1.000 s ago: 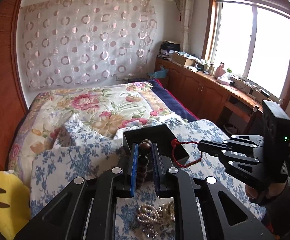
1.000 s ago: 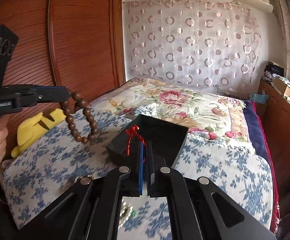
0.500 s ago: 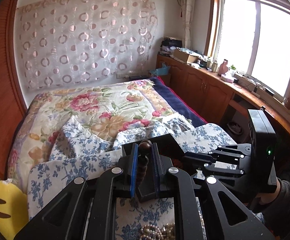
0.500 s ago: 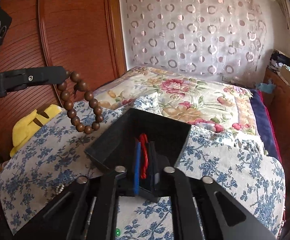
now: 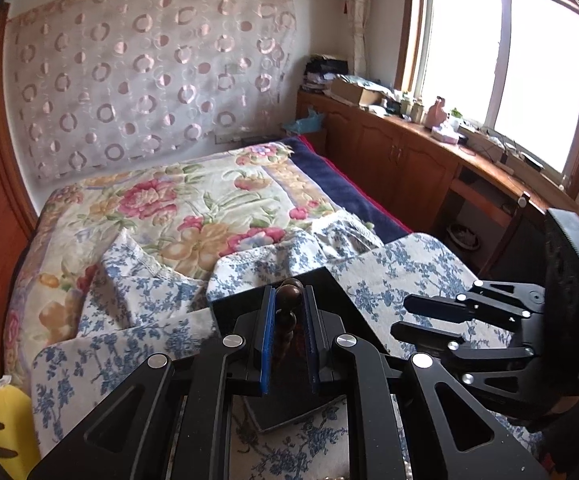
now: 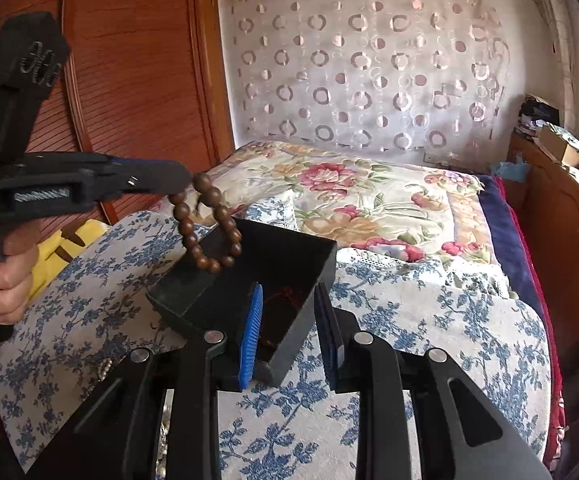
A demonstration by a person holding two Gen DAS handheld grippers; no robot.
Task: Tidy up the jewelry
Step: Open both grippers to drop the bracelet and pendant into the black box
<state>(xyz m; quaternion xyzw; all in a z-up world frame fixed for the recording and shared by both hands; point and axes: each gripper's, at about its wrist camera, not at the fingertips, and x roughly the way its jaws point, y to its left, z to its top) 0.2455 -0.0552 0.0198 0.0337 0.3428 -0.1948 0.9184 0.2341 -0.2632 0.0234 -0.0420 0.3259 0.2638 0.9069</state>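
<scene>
My left gripper (image 5: 288, 300) is shut on a brown wooden bead bracelet (image 5: 287, 304). In the right wrist view the bracelet (image 6: 207, 224) hangs from the left gripper (image 6: 187, 184) above the left edge of a black open box (image 6: 289, 248). The box (image 5: 353, 300) sits on blue-floral cloth. My right gripper (image 6: 289, 300) is open, jaws spread over the box's near right corner. A red cord bracelet (image 6: 287, 294) lies inside the box between them. In the left wrist view the right gripper (image 5: 401, 316) is open at the box's right side.
Blue-floral cloth (image 6: 429, 340) covers the bed's near end, with a floral quilt (image 6: 349, 192) behind. Pearl-like jewelry (image 6: 103, 368) lies on the cloth at the left. A yellow plush toy (image 5: 5, 424) sits at the left edge. Wooden cabinets (image 5: 409, 160) line the right.
The right gripper lowered the red cord bracelet into the box and opened, leaving it inside. The left gripper moved the bead bracelet rightward over the box's edge.
</scene>
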